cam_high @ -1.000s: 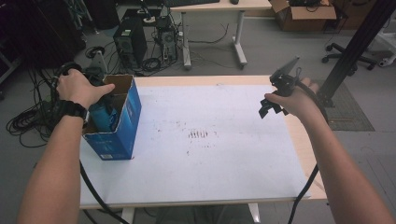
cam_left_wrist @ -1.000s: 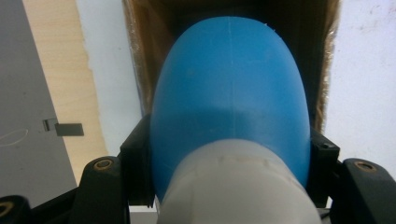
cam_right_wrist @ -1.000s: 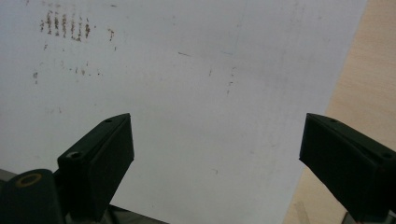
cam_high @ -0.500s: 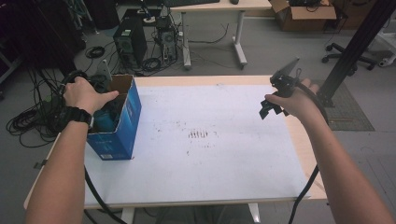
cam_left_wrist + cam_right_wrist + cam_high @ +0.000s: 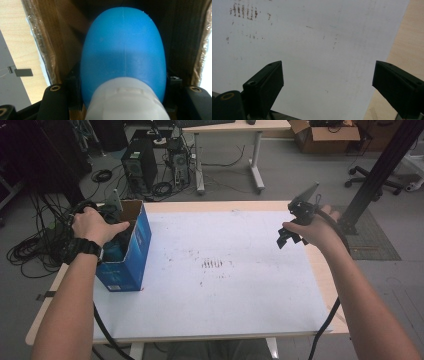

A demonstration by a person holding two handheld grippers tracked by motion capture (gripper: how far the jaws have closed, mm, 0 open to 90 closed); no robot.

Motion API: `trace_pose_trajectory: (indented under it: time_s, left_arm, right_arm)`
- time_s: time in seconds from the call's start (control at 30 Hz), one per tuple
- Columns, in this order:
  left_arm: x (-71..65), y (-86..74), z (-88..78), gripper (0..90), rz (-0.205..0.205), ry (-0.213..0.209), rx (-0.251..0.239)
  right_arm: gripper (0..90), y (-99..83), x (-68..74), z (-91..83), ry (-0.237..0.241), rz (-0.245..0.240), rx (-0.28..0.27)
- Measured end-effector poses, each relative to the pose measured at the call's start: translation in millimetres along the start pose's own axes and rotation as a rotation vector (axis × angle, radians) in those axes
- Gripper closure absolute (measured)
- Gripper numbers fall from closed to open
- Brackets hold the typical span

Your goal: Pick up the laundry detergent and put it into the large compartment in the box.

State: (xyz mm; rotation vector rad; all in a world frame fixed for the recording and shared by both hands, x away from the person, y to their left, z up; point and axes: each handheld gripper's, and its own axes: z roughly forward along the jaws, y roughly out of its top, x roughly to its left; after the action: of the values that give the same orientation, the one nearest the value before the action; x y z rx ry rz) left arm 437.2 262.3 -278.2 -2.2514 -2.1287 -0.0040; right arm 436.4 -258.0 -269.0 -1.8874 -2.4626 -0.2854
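So my left tool (image 5: 122, 100) is down inside the blue cardboard box (image 5: 131, 254), clamped on a blue-and-white bulb-shaped thing (image 5: 123, 57) that sits right between its jaws, box walls close on both sides. My guess is I'm lifting it out, so I'd pull straight up and keep clear of the flaps. Right tool (image 5: 324, 87) hangs wide open and holds nothing, with bare white surface (image 5: 312, 37) under it, a fine spot to set it.

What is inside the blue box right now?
The left claw, gripping a blue bottle with a white cap. The bottle hides the blue box's floor and anything below.
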Motion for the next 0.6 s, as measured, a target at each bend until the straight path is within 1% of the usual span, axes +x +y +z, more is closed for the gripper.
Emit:
trace_pose_trajectory:
  time_s: [0.17, 0.5, 0.6]
  left_arm:
    - [0.5, -0.3, 1.9, 37.6, -0.001, 0.001, -0.002]
    - [0.3, -0.4, 3.2, 37.4, 0.02, 0.0, 0.003]
    - [0.3, -0.5, 3.3, 37.4, 0.021, 0.0, 0.003]
  right_arm:
    - [10.0, -0.9, -1.8, 0.2, -0.002, 0.002, 0.0]
    - [10.0, -2.5, -3.4, 1.1, 0.002, 0.005, 0.0]
    - [10.0, -2.9, -3.6, 1.0, 0.001, 0.007, 0.001]
